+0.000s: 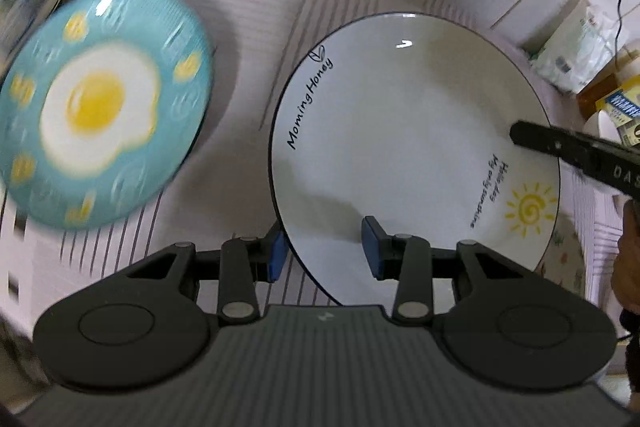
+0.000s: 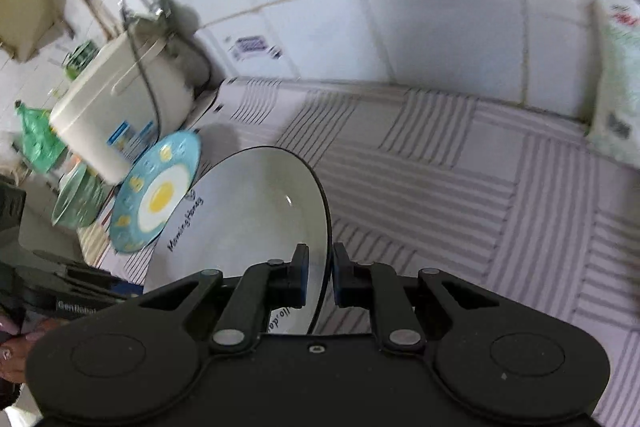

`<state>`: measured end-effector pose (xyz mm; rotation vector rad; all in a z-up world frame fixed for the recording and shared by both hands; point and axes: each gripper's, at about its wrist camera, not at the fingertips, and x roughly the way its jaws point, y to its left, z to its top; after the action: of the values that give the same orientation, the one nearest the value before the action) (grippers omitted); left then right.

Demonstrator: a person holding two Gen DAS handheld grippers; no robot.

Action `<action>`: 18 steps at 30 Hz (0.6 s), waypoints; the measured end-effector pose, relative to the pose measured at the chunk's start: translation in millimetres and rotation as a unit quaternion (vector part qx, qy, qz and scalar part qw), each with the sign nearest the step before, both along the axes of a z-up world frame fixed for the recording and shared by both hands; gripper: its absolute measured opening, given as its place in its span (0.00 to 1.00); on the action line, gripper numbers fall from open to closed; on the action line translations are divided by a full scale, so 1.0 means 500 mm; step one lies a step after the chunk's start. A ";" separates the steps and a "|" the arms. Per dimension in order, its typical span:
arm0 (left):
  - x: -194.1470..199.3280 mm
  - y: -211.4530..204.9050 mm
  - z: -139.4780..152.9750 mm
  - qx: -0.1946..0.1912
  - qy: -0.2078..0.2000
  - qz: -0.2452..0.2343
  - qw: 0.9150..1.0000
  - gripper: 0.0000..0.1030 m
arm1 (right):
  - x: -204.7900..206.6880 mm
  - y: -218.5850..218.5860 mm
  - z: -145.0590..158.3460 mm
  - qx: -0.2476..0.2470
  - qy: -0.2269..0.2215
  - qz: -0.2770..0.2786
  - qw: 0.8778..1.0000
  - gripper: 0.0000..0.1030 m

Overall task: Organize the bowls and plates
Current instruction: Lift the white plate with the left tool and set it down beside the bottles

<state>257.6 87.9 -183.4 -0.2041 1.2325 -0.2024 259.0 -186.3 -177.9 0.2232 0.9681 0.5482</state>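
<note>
Holding the white plate (image 1: 404, 131) between both tongs, we keep it tilted above the striped cloth (image 2: 460, 187).

Our right tongs (image 2: 321, 277) are clenched on the plate's dark rim, one finger inside the dish and one outside, and the rim runs straight up between them. From the left camera those same tongs come in from the right edge, their black tip lying on the plate's inner slope just above the yellow sun drawing.

Our left tongs (image 1: 326, 247) straddle the near edge of the same plate. One blue pad (image 1: 372, 247) sits over the plate's face; the other is just outside the rim, to its left. The jaws stand partly apart, and we cannot tell whether the pads press on the plate or only bracket it.

Left of the left tongs and well apart from them lies the blue plate (image 1: 100, 103) with a fried-egg picture, blurred in that view. In the right camera it sits left of the white plate, its edge hidden behind it. Beyond the blue plate stands a cream cooker (image 2: 120, 107), with a green bowl (image 2: 76, 203) near its base.

Past the right tongs, the cloth meets a tiled wall (image 2: 400, 7).
</note>
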 end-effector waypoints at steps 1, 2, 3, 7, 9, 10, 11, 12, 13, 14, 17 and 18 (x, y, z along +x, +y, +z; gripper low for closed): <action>0.015 -0.006 0.003 0.000 -0.005 -0.004 1.000 0.36 | 0.004 -0.010 0.002 0.004 -0.003 -0.010 1.000 0.16; 0.032 -0.015 0.004 0.001 -0.008 -0.011 1.000 0.36 | 0.007 -0.022 0.003 0.008 -0.005 -0.021 1.000 0.16; 0.052 -0.029 0.003 0.002 -0.012 -0.017 1.000 0.36 | 0.010 -0.033 0.004 0.010 -0.007 -0.029 0.999 0.16; 0.121 -0.072 -0.008 0.003 -0.023 -0.045 0.999 0.36 | 0.020 -0.073 0.007 0.001 -0.015 -0.062 0.998 0.16; 0.151 -0.098 -0.015 0.000 -0.025 -0.055 0.998 0.36 | 0.024 -0.097 0.000 0.003 -0.013 -0.085 0.996 0.16; 0.156 -0.115 -0.007 -0.001 -0.029 -0.064 0.998 0.36 | 0.027 -0.108 -0.005 0.005 -0.011 -0.096 0.995 0.16; 0.169 -0.133 -0.004 0.001 -0.033 -0.073 0.997 0.36 | 0.029 -0.120 -0.010 0.007 -0.009 -0.109 0.994 0.16; 0.183 -0.141 -0.004 0.002 -0.038 -0.077 0.996 0.36 | 0.031 -0.128 -0.015 0.004 -0.009 -0.118 0.993 0.16; 0.195 -0.153 -0.003 0.005 -0.045 -0.087 0.995 0.36 | 0.034 -0.138 -0.020 0.001 -0.007 -0.128 0.992 0.16; 0.205 -0.161 -0.003 0.008 -0.049 -0.091 0.995 0.36 | 0.039 -0.147 -0.026 0.000 -0.002 -0.136 0.991 0.16; 0.233 -0.181 -0.007 0.010 -0.056 -0.101 0.993 0.36 | 0.046 -0.164 -0.042 -0.001 0.006 -0.151 0.988 0.17; 0.243 -0.185 -0.013 0.007 -0.052 -0.100 0.994 0.36 | 0.048 -0.171 -0.048 0.004 0.009 -0.160 0.987 0.17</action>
<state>379.0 -4.4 -189.9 -0.0570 1.1502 -0.3732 282.9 -271.6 -202.0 0.3828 0.9247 0.2558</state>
